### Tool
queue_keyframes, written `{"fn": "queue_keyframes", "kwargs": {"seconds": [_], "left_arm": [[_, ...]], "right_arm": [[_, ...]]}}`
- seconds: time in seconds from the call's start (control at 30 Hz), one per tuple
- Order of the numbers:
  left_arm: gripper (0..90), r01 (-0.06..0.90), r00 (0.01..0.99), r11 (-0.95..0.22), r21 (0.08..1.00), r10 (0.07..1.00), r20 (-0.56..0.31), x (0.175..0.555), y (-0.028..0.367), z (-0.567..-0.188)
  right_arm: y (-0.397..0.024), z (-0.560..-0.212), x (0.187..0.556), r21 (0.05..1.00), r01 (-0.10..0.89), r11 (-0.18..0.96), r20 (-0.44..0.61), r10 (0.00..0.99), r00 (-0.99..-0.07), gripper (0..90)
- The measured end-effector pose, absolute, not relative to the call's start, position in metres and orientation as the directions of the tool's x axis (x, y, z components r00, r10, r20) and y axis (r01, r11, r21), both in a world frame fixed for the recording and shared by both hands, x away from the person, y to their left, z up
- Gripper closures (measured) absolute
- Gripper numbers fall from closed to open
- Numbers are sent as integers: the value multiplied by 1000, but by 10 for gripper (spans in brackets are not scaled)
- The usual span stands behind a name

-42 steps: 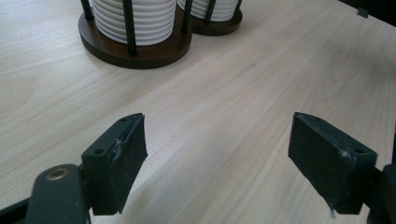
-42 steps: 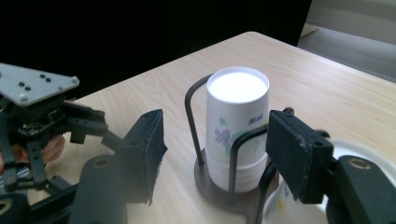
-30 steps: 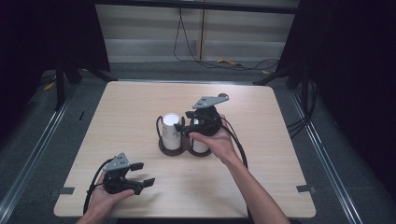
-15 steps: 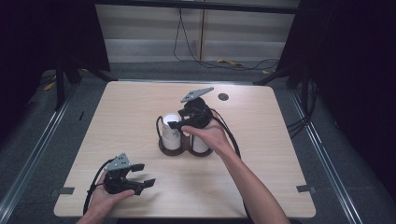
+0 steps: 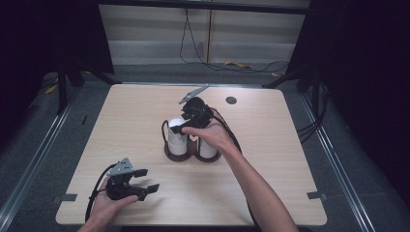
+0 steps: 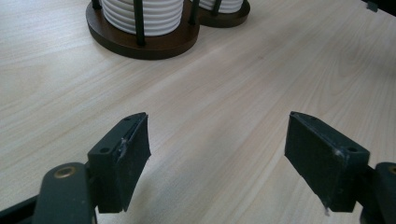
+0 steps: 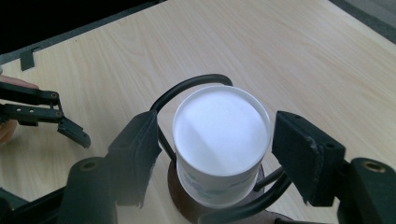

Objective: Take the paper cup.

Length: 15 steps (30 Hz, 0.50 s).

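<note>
High view: at a pale wooden table, a person's right hand holds the right gripper over the left of two white paper-cup stacks, which stand side by side in a dark double-ring holder near the table's middle. The left gripper rests low at the near left edge, well apart from the holder, its jaws spread with nothing between them.

Left gripper view: both black jaws stand wide apart above bare wood; the holder's brown base and a ribbed white stack sit beyond them at the top.

Right gripper view: the jaws flank the upturned cup on top of the stack, one on each side, having just been opening. A narrow gap seems to separate each pad from the cup wall, though the left jaw is blurred. The holder's black wire loop curves behind the cup; the left gripper lies farther off at the left edge.
</note>
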<state>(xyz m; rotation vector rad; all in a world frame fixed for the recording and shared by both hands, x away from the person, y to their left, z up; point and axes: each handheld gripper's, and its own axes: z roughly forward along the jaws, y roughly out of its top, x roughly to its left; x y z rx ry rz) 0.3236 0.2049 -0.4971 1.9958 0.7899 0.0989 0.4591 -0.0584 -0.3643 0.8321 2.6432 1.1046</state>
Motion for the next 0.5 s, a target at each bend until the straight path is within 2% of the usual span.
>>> {"fn": "queue_keyframes", "kwargs": {"seconds": [0.23,0.5], "left_arm": [[221,496,787,-339,799,564,-249,324,204,-498],[221,497,790,-339,799,557,-255,324,204,-498]], "right_arm": [[-51,-364,468,663,430,613,59,530,-846,344],[-42,-366,476,602,445,663,64,516,-854,315]]}}
